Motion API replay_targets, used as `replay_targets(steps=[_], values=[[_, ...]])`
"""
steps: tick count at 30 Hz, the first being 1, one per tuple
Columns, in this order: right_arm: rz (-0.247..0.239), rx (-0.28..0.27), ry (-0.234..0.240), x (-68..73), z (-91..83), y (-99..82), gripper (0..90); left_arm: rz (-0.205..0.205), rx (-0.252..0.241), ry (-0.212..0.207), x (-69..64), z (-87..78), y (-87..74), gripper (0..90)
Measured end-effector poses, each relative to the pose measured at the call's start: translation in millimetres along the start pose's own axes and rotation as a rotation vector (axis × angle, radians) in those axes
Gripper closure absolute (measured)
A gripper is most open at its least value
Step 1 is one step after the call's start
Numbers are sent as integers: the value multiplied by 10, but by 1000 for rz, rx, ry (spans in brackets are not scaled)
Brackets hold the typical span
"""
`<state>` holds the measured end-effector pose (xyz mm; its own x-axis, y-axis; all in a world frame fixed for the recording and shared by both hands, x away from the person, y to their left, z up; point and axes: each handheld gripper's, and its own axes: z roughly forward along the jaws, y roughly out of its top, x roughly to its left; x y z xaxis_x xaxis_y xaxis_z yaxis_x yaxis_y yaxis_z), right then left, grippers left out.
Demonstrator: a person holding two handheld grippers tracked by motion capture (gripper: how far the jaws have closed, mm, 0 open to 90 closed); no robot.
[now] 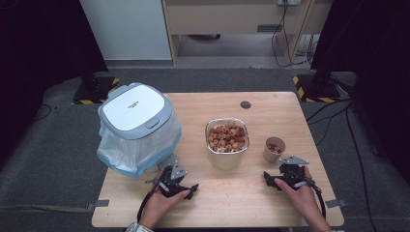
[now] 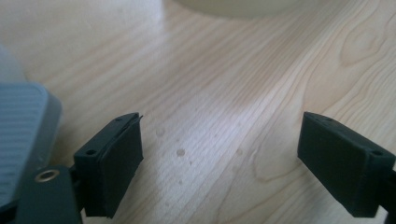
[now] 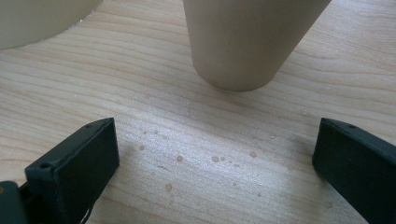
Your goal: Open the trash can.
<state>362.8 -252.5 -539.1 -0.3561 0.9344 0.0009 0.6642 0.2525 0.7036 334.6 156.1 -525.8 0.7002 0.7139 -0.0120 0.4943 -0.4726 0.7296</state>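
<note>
A square cream container [image 1: 227, 155] full of small reddish-brown round pieces stands at the middle of the wooden table [image 1: 241, 203]. Right of it is a small paper cup [image 1: 274, 149] holding a few of the same pieces. My left gripper [image 1: 180, 183] rests on the table in front of the bin, open with nothing between its jaws [image 2: 222, 126]. My right gripper [image 1: 281, 177] lies just in front of the cup, also open and empty [image 3: 215, 128]. In the right gripper view the cup [image 3: 247, 42] stands close ahead and the container [image 3: 42, 18] is at upper left.
A pedal bin [image 1: 138, 121] with a white lid and a plastic liner takes up the table's left side; its grey pedal [image 2: 21, 140] is beside my left jaw. A round cable hole [image 1: 245, 104] sits near the far edge. Small drops speckle the wood [image 3: 196, 158].
</note>
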Motion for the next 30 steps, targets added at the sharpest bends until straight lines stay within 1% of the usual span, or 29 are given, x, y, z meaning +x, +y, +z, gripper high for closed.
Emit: replay_targets(steps=[2,3,4,5,7,8,9,10,11,12,13,14,15,16,17,18,19,20,21,22,23,24,25,26,27,28,29,30], values=[[-1,0,1,0,0,0,9,13,-7,6,-18,-43,21,193],[-1,0,1,0,0,0,9,13,-7,6,-18,-43,21,202],[-3,0,3,-2,-1,-1,9,18,-11,3,-30,-89,46,227],[-3,0,3,-2,-1,-1,9,18,-11,3,-30,-89,46,269],[-12,-2,9,-5,-4,-4,9,18,-32,5,-35,-142,79,287],[-16,0,14,-2,-11,-10,9,21,-53,17,-34,-210,131,302],[-16,0,14,-2,-11,-10,9,21,-53,17,-34,-210,131,314],[-16,1,17,1,-14,-13,9,19,-65,22,-29,-256,168,314],[-22,0,23,0,-17,-16,10,29,-79,38,-19,-315,222,332],[-22,-1,24,-1,-17,-16,9,37,-82,53,-8,-345,248,346],[-22,-1,24,-1,-17,-16,9,37,-82,53,-8,-345,248,360],[-21,0,26,-2,-18,-17,9,36,-82,74,30,-385,282,364],[-21,0,26,-2,-18,-17,9,36,-82,74,30,-385,282,378],[-28,-1,29,-5,-21,-20,9,42,-70,96,80,-413,285,402],[-30,0,30,-6,-23,-21,9,36,-71,107,110,-424,275,418],[-30,0,30,-6,-24,-23,10,39,-67,114,143,-434,261,454],[-30,0,30,-6,-24,-23,10,39,-67,114,143,-434,261,505],[-30,0,31,-5,-25,-23,9,42,-58,139,210,-445,232,539],[-30,0,31,-5,-25,-23,9,42,-58,139,210,-445,232,574],[-32,0,31,-7,-24,-22,9,36,-48,156,274,-432,208,615],[-32,0,31,-7,-24,-22,9,36,-48,156,274,-432,208,653],[-32,0,32,-7,-24,-23,9,37,-41,168,301,-419,197,689],[-32,0,32,-6,-24,-23,9,44,-22,200,342,-397,181,724],[-32,0,32,-7,-24,-23,10,42,-23,216,355,-394,175,749],[-32,0,32,-7,-24,-23,10,42,-23,216,355,-394,175,768],[-33,1,34,-6,-26,-24,9,49,-19,250,367,-395,162,786],[-33,1,34,-6,-26,-24,9,49,-19,250,367,-395,162,796],[-33,0,34,-6,-26,-25,9,45,-9,260,385,-393,146,796]])
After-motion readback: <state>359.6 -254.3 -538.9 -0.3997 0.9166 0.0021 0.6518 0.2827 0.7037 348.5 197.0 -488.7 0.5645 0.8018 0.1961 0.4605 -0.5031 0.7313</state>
